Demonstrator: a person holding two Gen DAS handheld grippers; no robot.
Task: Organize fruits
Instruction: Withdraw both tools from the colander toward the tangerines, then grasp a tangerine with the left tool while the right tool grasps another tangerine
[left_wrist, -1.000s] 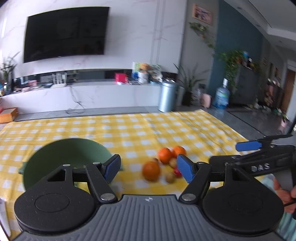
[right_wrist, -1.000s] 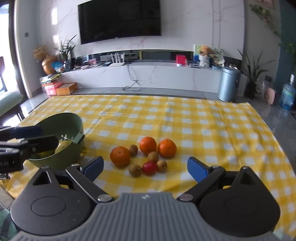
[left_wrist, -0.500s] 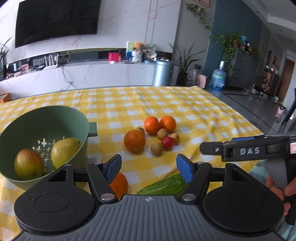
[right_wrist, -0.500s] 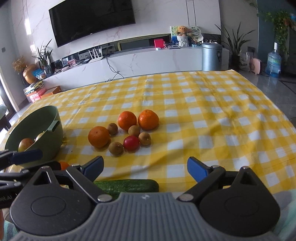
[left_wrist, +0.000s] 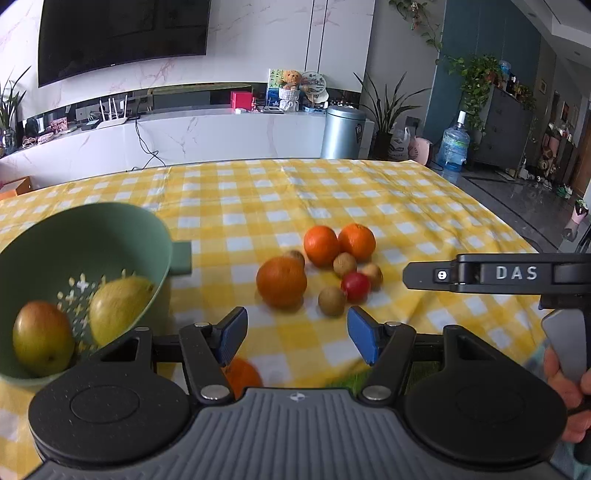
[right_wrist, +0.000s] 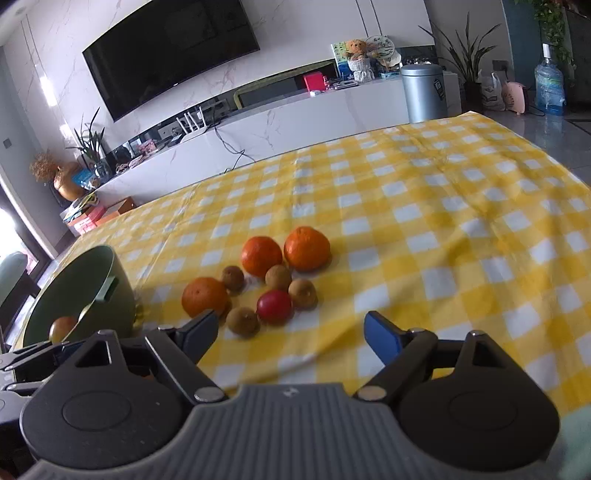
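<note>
Since half a second ago both cameras sit closer to the fruit cluster, and the cucumber near the worktop's near edge is now almost hidden: only a green sliver (left_wrist: 354, 378) shows under the left tongs (left_wrist: 297, 334). The left view shows inside the green colander (left_wrist: 122, 236), at the worktop's left edge, where a reddish mango (left_wrist: 42, 338) and a yellow mango (left_wrist: 120, 308) lie side by side; the right view sees mostly its outer wall (right_wrist: 92, 291). The left view alone shows an orange (left_wrist: 242, 374) just below its left finger. Mid-worktop lie three oranges, the nearest (right_wrist: 205, 297) left of a red fruit (right_wrist: 274, 306), with small brown fruits touching around them. The right tongs (right_wrist: 288, 330) hover low, tilted, jaws wide apart and empty; the left tongs are likewise spread, holding nothing. The right tongs' black body (left_wrist: 495, 275) reaches in level from the right edge.
</note>
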